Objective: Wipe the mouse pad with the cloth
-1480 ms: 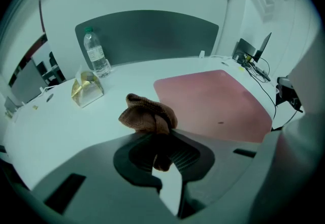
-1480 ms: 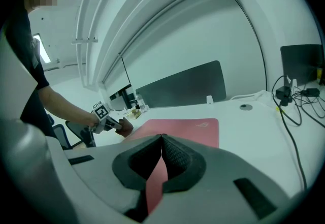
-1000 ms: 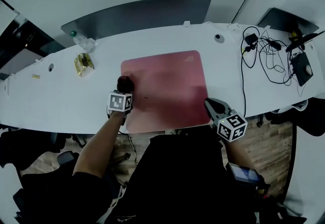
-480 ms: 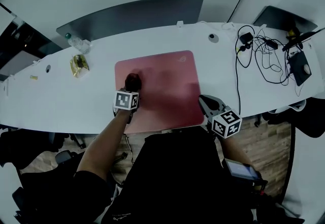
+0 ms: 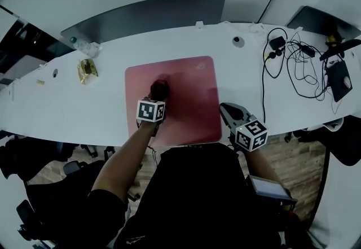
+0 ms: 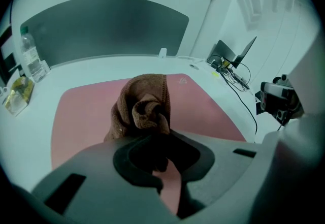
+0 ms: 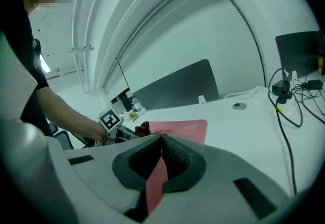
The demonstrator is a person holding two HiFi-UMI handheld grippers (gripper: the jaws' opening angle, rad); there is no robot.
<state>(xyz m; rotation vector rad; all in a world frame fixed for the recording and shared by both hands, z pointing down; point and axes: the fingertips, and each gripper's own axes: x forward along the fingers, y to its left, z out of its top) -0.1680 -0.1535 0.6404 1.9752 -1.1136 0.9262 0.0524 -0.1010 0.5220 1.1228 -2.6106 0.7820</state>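
Left claw clamps brown cloth on pink mouse pad, left of centre | right claw closed, empty, at pad's near-right edge | wiping apparently mid-course; cleaned share cannot be told

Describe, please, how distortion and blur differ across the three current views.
Head view: fisheye bows the table into an arc. Left gripper view: black round vignette, cloth sharp. Right gripper view: same vignette, mouse pad crisp, mosaic patch top left.

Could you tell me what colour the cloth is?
The cloth is brown; the left gripper view shows it best.
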